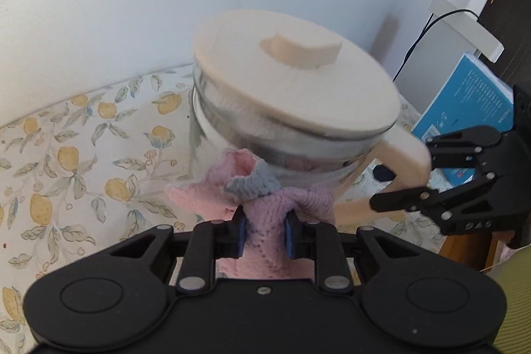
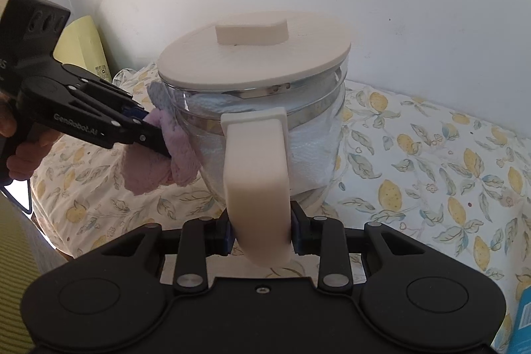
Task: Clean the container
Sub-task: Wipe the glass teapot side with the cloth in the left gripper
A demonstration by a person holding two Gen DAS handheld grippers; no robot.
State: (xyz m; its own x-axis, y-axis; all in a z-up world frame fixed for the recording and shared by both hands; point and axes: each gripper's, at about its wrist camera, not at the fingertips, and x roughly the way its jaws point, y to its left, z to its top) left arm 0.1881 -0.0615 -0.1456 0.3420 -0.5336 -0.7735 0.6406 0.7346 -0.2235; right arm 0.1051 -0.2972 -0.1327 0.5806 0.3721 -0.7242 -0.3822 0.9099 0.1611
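A glass container (image 1: 232,135) with a cream lid (image 1: 292,88) and a cream handle (image 1: 408,161) is held tilted above a lemon-print tablecloth (image 1: 66,161). My left gripper (image 1: 265,236) is shut on a pink and grey cloth (image 1: 262,204) pressed against the glass wall. In the right wrist view my right gripper (image 2: 262,236) is shut on the container's handle (image 2: 255,175). The container (image 2: 312,128) holds white paper inside. The left gripper (image 2: 149,135) and its cloth (image 2: 172,155) show at the container's left side. The right gripper (image 1: 398,201) shows on the handle.
A white wall (image 1: 132,5) stands right behind the table. A blue box (image 1: 464,108) and a white device with a black cable (image 1: 464,29) sit at the far right. A yellow-green object (image 2: 86,45) leans at the wall on the left.
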